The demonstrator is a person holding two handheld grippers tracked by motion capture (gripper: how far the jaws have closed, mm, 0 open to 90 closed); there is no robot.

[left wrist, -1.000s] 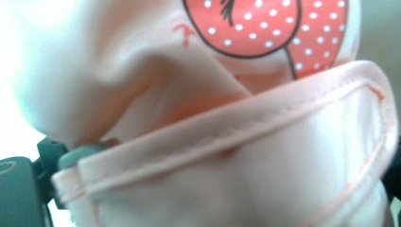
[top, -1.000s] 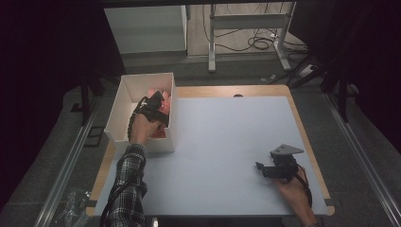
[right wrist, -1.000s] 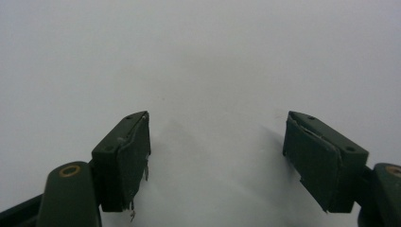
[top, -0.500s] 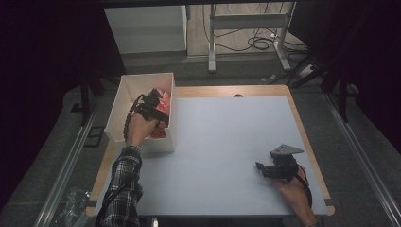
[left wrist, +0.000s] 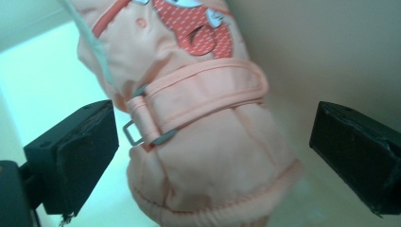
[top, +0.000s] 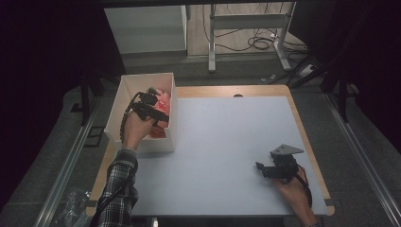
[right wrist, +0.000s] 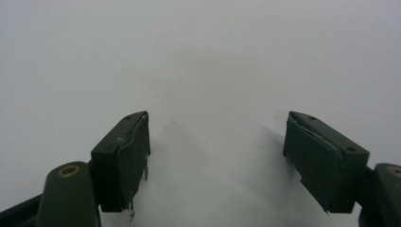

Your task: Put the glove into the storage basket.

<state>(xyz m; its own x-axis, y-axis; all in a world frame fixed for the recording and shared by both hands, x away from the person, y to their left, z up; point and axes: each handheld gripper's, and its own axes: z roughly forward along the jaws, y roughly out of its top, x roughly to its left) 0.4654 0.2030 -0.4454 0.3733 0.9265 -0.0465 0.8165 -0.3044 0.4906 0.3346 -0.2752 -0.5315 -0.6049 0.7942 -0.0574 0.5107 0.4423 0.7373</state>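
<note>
With jaws spread wide to either side of the peach glove (left wrist: 203, 127) lying in the white box (top: 124, 94) at the table's (top: 236, 142) far left corner, left gripper (top: 150, 108) reaching down into the box, released and not yet closed, seemingly lined up to straddle the glove near its strap and buckle for a pinch across the padded body. Right gripper (top: 270, 170) parked near the table's near right corner, also released and empty, likely held clear.
</note>
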